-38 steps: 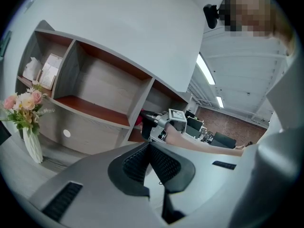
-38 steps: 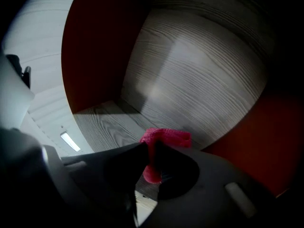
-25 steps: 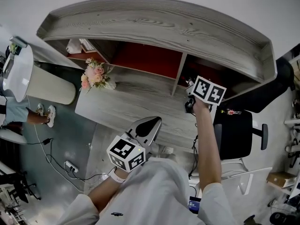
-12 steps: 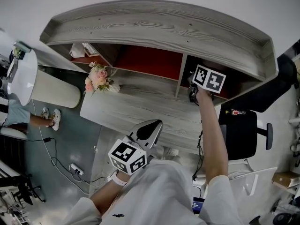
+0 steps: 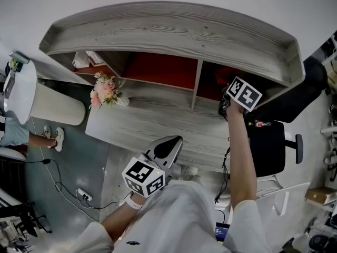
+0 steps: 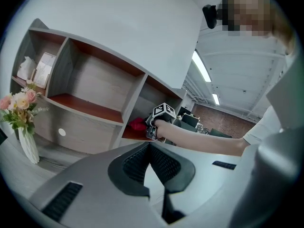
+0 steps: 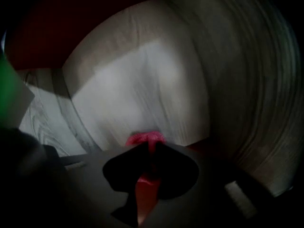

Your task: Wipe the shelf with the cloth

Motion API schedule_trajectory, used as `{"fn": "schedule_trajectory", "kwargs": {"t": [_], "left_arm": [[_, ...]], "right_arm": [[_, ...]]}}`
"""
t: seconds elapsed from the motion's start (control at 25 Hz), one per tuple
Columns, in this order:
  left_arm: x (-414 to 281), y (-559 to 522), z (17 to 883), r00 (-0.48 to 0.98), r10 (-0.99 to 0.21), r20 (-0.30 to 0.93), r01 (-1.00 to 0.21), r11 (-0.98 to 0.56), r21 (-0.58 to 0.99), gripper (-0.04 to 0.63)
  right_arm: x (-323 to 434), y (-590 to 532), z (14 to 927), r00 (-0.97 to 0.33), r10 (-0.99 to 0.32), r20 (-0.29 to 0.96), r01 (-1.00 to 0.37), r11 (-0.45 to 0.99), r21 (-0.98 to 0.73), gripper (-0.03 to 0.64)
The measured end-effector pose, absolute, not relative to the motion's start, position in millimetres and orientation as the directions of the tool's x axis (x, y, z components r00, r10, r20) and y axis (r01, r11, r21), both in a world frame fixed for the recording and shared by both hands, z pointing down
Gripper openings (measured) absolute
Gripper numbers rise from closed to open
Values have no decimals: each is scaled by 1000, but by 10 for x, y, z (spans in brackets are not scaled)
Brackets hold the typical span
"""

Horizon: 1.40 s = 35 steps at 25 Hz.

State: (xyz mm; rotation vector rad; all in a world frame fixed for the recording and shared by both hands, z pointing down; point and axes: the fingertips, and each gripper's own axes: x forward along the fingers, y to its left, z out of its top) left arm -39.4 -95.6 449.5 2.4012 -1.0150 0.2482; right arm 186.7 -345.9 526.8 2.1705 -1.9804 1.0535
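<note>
The grey wooden shelf unit (image 5: 174,33) has red-brown boards. My right gripper (image 5: 225,101) reaches into its lower right compartment, with its marker cube at the opening. In the right gripper view the right gripper (image 7: 149,148) is shut on a red cloth (image 7: 145,138), which bunches out past the jaw tips against the pale back wall. From the left gripper view the cloth (image 6: 137,124) lies on the red-brown board just left of that gripper. My left gripper (image 5: 167,146) hovers low in front of the desk, shut and empty, well apart from the shelf.
A vase of pink flowers (image 5: 104,91) stands on the grey desk top (image 5: 152,123) at the left. White packets (image 6: 37,69) sit in the upper left compartment. A black office chair (image 5: 268,149) is at the right, a white round stand (image 5: 21,80) at the far left.
My right gripper has slid to the right inside the right compartment, away from the divider, with the red cloth in it. The left gripper has stayed where it was.
</note>
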Motion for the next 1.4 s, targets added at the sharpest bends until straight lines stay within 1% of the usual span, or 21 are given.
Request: {"fn": "schedule_trajectory", "kwargs": {"t": [0.16, 0.36, 0.52, 0.6, 0.76, 0.84, 0.92, 1.0, 1.12, 1.28, 1.36, 1.4], "left_arm": [[-326, -932, 4482, 718, -599, 354, -696, -605, 388, 2], [-251, -884, 4507, 731, -580, 359, -682, -620, 388, 2], [-241, -861, 4451, 734, -581, 351, -679, -628, 381, 2], [-287, -872, 4428, 728, -591, 348, -686, -622, 378, 2], [-383, -865, 4436, 716, -603, 351, -698, -610, 376, 2], [-398, -853, 4447, 715, -603, 353, -699, -608, 377, 2], [-393, -851, 4441, 716, -604, 351, -698, -609, 377, 2], [-387, -859, 4424, 716, -606, 346, -697, -609, 377, 2], [-390, -883, 4409, 716, -608, 343, -698, -609, 377, 2], [-383, -903, 4430, 717, -606, 346, -697, -609, 378, 2], [-370, -904, 4446, 718, -603, 348, -696, -609, 381, 2], [-360, -903, 4456, 719, -601, 348, -695, -609, 383, 2]], "right_arm": [[2279, -3290, 5252, 112, -870, 480, -829, -348, -437, 63], [2474, -3175, 5176, 240, -863, 445, -747, -457, -483, 64], [2577, -3092, 4922, 373, -855, 360, -716, -512, -474, 64], [2603, -3100, 4735, 403, -866, 295, -717, -499, -486, 64], [2594, -3210, 4387, 372, -911, 176, -755, -407, -514, 57], [2559, -3277, 4230, 334, -936, 112, -783, -342, -519, 44], [2517, -3348, 4141, 294, -953, 76, -807, -290, -515, 44], [2493, -3387, 4146, 269, -960, 81, -817, -272, -508, 44], [2451, -3373, 4318, 242, -961, 136, -812, -278, -514, 37], [2306, -3324, 4580, 158, -967, 199, -808, -242, -537, 38], [2228, -3295, 4685, 113, -966, 231, -806, -225, -548, 120], [2197, -3275, 4735, 99, -964, 248, -803, -225, -552, 135]]}}
